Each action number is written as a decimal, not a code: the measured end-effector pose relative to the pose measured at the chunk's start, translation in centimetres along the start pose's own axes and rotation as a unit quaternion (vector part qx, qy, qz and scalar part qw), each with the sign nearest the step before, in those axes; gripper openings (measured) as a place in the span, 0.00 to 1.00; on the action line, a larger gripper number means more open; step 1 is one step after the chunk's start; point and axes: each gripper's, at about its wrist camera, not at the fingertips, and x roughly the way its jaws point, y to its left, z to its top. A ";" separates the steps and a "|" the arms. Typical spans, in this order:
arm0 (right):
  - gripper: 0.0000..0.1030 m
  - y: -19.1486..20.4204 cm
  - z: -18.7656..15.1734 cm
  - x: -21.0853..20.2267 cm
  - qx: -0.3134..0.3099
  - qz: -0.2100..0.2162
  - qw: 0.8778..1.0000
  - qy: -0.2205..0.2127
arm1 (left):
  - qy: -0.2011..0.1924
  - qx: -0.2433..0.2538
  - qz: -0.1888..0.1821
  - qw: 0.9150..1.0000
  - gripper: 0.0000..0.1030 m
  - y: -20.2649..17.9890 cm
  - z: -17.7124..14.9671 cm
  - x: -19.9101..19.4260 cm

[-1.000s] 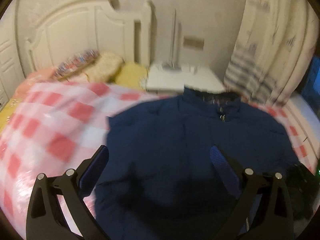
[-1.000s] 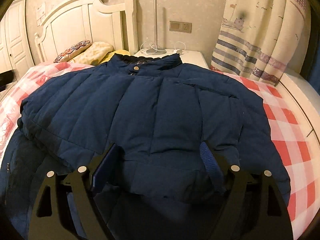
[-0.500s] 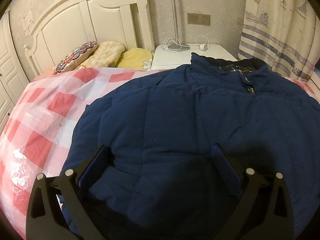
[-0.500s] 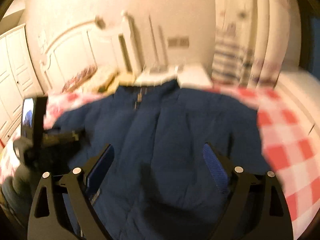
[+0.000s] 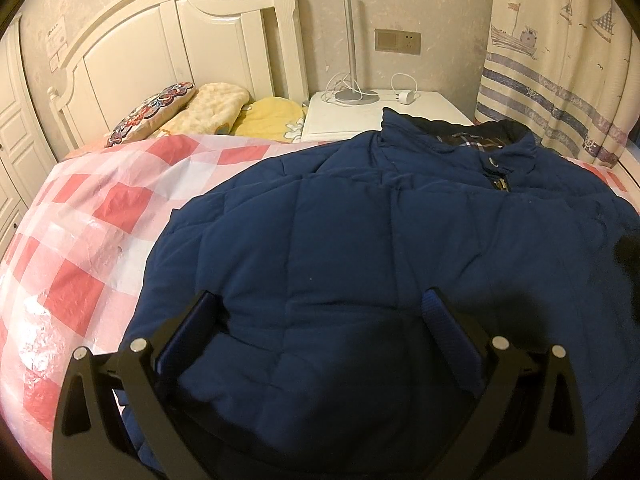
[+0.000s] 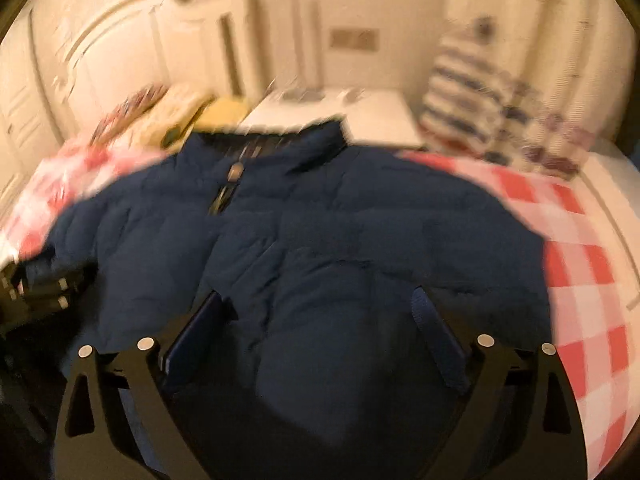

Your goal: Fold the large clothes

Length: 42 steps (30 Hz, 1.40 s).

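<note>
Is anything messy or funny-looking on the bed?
Nothing looks spilled or broken. The puffy navy-blue quilted jacket lies spread on the red-and-white checked plastic cover, not yet folded. Its collar reaches toward the white bedside table. The right wrist view is blurred.

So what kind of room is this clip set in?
A bedroom, most likely: a bed with a white headboard and pillows, a checked bedspread under the navy jacket, and a nightstand beside it.

jacket [image 5: 360,240]: navy blue | bedcover [image 5: 88,224]: red-white check | curtain [image 5: 560,80]: cream, blue stripes
</note>
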 end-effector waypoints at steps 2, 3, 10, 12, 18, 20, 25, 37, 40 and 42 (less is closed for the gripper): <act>0.87 -1.0 0.3 -1.3 0.030 -0.014 0.999 -0.032 | -0.001 0.000 0.000 1.000 0.98 0.1 0.0 0.0; 0.90 -1.5 0.4 -1.3 0.037 -0.023 0.998 -0.037 | 0.000 0.000 -0.001 1.000 0.98 0.1 0.0 0.0; 0.92 -2.1 0.0 1.3 0.036 -0.019 0.999 0.021 | -0.001 0.000 0.000 1.000 0.98 0.1 0.0 0.0; 0.92 -1.9 -0.2 -0.9 0.051 -0.020 0.999 -0.002 | -0.001 0.000 0.000 1.000 0.98 0.1 0.0 0.0; 0.93 1.8 -3.0 -4.3 -0.032 -0.007 0.999 -0.024 | -0.001 0.000 0.000 1.000 0.98 0.1 0.0 0.0; 0.94 2.3 -4.6 -2.4 -0.054 -0.022 0.998 0.003 | -0.002 0.000 -0.001 1.000 0.98 0.1 0.0 0.0; 0.96 2.4 -4.6 -1.1 -0.058 -0.024 0.998 0.011 | -0.001 0.000 0.001 1.000 0.98 0.0 -0.1 -0.1; 0.96 0.9 -4.6 -3.2 -0.025 0.013 0.999 0.042 | 0.018 -0.041 -0.045 0.998 0.95 1.1 -0.9 -5.8; 0.96 0.2 -5.7 -7.2 -0.011 0.023 1.000 0.000 | -0.019 -0.020 -0.096 0.995 0.98 0.5 -3.1 -10.6; 0.96 0.5 -7.1 -9.3 -0.025 0.017 0.999 -0.012 | -0.013 0.005 -0.104 0.994 0.98 -0.6 -5.0 -11.7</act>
